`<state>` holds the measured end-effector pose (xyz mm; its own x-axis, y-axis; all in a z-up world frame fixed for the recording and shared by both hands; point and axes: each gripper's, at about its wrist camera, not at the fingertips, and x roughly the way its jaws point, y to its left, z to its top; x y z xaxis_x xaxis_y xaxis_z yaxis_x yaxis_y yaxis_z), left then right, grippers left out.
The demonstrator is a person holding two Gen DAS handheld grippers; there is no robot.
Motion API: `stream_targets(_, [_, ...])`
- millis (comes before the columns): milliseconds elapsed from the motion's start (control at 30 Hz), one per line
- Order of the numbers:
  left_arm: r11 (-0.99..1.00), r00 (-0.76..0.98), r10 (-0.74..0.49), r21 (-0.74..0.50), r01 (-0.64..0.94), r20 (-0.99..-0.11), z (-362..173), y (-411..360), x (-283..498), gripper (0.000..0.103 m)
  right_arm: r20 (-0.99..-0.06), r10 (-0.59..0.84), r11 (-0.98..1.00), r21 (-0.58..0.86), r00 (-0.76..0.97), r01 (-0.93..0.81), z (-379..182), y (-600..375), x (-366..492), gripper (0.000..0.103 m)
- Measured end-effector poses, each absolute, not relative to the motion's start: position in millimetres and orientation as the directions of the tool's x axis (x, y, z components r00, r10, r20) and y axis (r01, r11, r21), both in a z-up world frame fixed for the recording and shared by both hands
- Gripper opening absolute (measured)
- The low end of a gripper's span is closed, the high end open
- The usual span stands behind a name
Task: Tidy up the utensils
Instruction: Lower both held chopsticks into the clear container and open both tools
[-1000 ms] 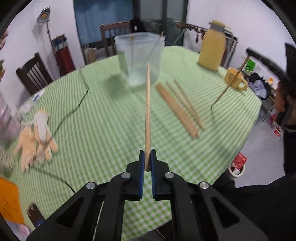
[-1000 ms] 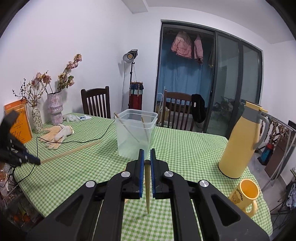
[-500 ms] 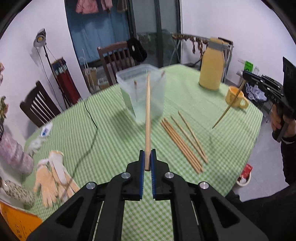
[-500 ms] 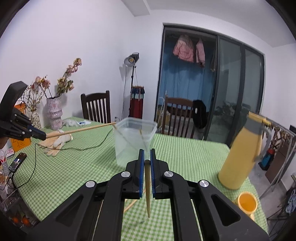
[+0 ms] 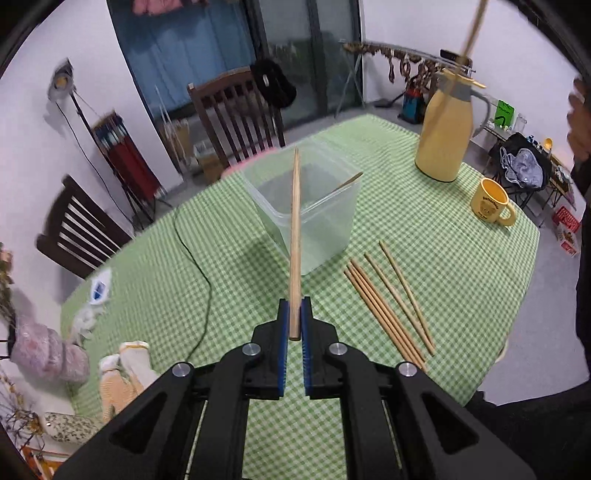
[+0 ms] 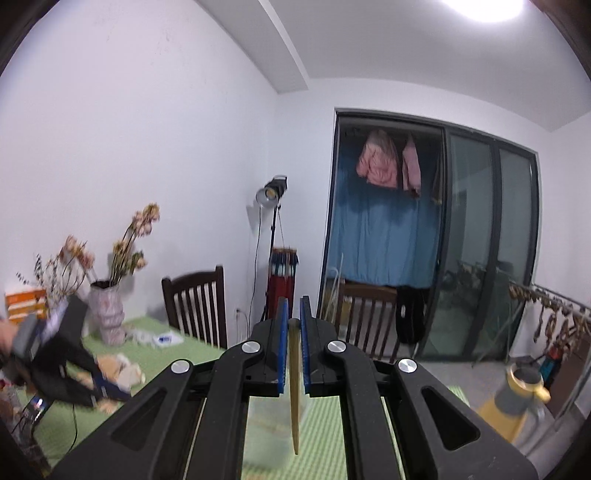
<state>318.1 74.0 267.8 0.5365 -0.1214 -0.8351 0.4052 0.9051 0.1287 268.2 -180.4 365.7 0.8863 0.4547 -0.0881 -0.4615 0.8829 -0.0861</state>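
My left gripper (image 5: 294,314) is shut on a wooden chopstick (image 5: 295,236) that points forward, its tip over the rim of the clear plastic container (image 5: 310,206) on the green checked table (image 5: 443,236). A chopstick (image 5: 347,181) leans inside the container. Several loose chopsticks (image 5: 388,306) lie on the cloth to the right. My right gripper (image 6: 294,321) is shut on another chopstick (image 6: 294,398) that hangs down over the container (image 6: 273,421), seen blurred below. That chopstick also shows at the top right of the left wrist view (image 5: 474,26). The left gripper appears in the right wrist view (image 6: 107,387).
A yellow thermos jug (image 5: 443,129) and a yellow mug (image 5: 491,201) stand at the right. A black cable (image 5: 195,266) crosses the table. Gloves (image 5: 122,373) and a vase (image 5: 48,354) sit at the left. Chairs (image 5: 240,110) ring the far side.
My left gripper has moved toward the container, bringing its chopstick tip over the rim. My right gripper has risen high and tilted up, so its chopstick hangs over the container.
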Motion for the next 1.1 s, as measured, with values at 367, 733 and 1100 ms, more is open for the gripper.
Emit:
stream_targets(367, [0.945, 0.419, -0.197, -0.057, 0.322, -0.886, 236.3, 83.0, 417.2, 0.004, -0.239, 0.439, 0.889, -0.029, 0.866, -0.458, 323.2, -119.1, 387.1, 0.006])
stream_targets(733, [0.947, 0.395, -0.242, -0.127, 0.295, -0.886, 216.5, 73.5, 474.3, 0.004, -0.548, 0.420, 0.879, 0.046, 0.724, -0.475, 253.3, -83.1, 473.7, 0.007])
stream_targets(1100, [0.953, 0.524, -0.242, -0.098, 0.287, -0.817, 233.8, 60.8, 478.6, 0.036, -0.700, 0.387, 0.881, 0.087, 0.601, -0.466, 232.4, -83.8, 491.6, 0.068])
